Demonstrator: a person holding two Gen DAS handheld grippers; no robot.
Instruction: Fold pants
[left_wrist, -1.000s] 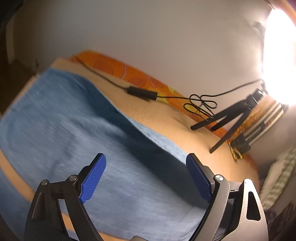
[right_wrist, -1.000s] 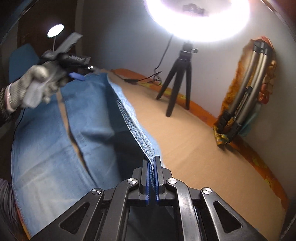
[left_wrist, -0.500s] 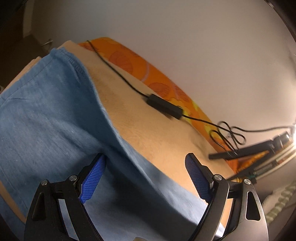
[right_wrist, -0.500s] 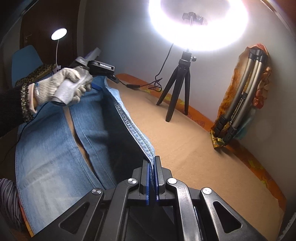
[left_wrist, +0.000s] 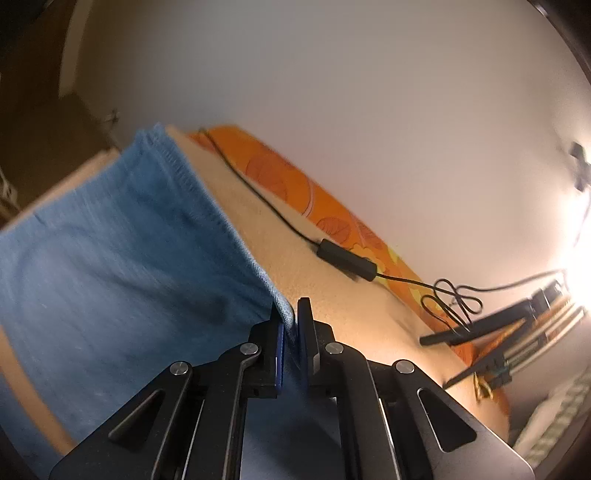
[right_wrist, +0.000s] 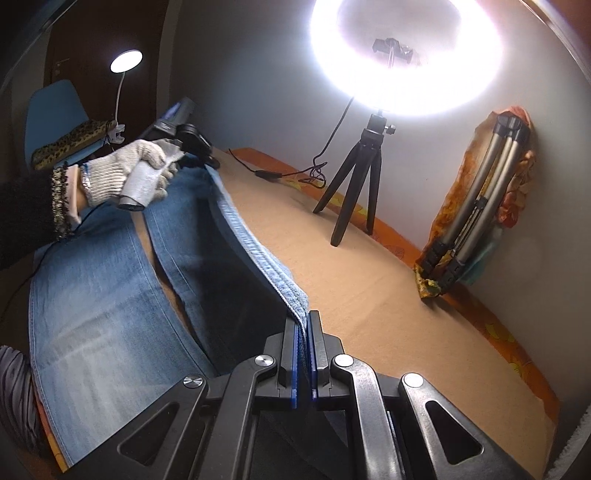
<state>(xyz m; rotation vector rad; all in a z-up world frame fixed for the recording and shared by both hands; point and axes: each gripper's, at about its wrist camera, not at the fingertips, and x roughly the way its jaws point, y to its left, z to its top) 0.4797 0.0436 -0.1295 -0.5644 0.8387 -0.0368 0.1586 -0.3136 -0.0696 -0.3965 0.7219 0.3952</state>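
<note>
On the tan padded tabletop (right_wrist: 369, 295), a pair of faded blue denim pants (right_wrist: 99, 302) lies spread with its 2 legs side by side, the far outer edge raised off the surface. The right gripper (right_wrist: 303, 354) is clenched on that raised seamed edge near one end; the left gripper (left_wrist: 291, 339), held by a white knit-gloved hand (right_wrist: 125, 173), is pinched closed on the same edge near the other end, so the edge (left_wrist: 207, 206) runs taut as a ridge between the 2 grips. The rest of the garment rests flat on the tabletop.

Judged from its drape, the denim is soft yet fairly heavy: it sags between supports, holds a crease, and is not slippery or fragile. The doubled side seam is the stiffest line and the soundest place to grip, since a single layer would slip or bunch. The step in hand appears to be carrying this leg over onto the other; uneven lift at the 2 grips could skew the fold.

Beyond the pants stand a black mini tripod (right_wrist: 354, 184) under a glowing ring light (right_wrist: 406, 55), with a black power cable (left_wrist: 347, 258) trailing along the orange patterned cloth (left_wrist: 332, 218).
</note>
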